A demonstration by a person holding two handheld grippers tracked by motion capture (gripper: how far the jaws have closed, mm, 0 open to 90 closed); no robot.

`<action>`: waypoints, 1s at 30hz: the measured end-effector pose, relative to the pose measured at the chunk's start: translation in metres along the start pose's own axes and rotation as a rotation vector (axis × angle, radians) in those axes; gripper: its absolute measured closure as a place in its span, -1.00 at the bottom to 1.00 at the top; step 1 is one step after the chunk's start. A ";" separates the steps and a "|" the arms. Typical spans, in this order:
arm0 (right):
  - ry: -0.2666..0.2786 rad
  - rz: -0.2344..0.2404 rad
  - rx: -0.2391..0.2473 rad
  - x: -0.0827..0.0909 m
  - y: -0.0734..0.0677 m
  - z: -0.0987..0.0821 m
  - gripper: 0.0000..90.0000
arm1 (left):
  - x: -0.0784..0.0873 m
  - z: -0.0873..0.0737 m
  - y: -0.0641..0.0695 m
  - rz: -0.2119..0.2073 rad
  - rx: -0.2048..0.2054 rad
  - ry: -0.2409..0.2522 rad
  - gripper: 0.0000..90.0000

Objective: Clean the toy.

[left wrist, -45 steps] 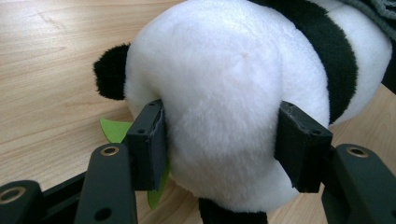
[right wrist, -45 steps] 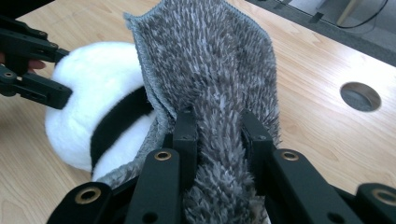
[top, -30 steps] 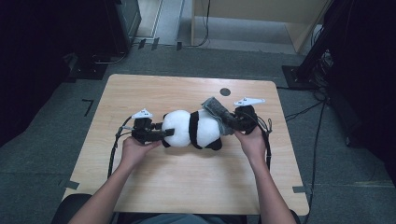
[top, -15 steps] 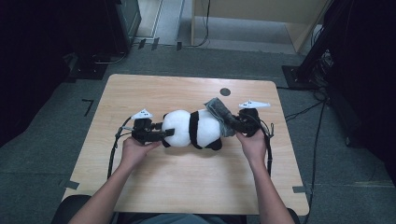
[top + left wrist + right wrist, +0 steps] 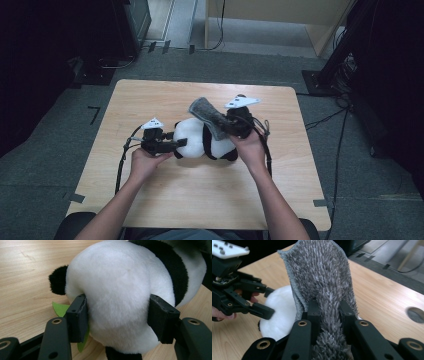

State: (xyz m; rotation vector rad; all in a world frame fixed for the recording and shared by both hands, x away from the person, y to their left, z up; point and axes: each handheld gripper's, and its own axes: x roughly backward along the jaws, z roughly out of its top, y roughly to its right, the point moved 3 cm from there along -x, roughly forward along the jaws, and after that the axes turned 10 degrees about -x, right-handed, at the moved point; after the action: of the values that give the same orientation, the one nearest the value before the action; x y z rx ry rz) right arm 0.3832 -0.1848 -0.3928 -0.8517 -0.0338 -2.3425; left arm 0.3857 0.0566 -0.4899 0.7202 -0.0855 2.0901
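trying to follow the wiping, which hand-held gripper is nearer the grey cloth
Right. The right hand-held gripper is clamped on the grey cloth, holding it above the toy panda. The left hand-held gripper squeezes the panda's white end, apart from the cloth.

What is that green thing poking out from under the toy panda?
A green leaf-shaped piece lies flat on the table, partly under the panda, beside the left gripper. How far it runs underneath, and whether it is attached to the panda, cannot be seen.
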 end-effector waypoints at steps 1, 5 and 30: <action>-0.010 0.006 0.012 -0.006 -0.005 0.001 0.71 | 0.000 0.000 0.000 0.001 0.000 0.001 -0.13; -0.035 0.040 0.050 -0.025 -0.024 0.003 0.71 | 0.000 -0.001 0.002 0.010 0.001 0.003 -0.14; -0.107 -0.020 0.028 -0.031 -0.003 -0.019 0.68 | -0.005 0.001 0.000 0.028 0.007 -0.062 -0.16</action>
State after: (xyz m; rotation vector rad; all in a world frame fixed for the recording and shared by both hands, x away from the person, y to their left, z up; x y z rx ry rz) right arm 0.3891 -0.1693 -0.4252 -0.9656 -0.1196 -2.3073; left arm 0.3883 0.0526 -0.4917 0.7926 -0.1229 2.0954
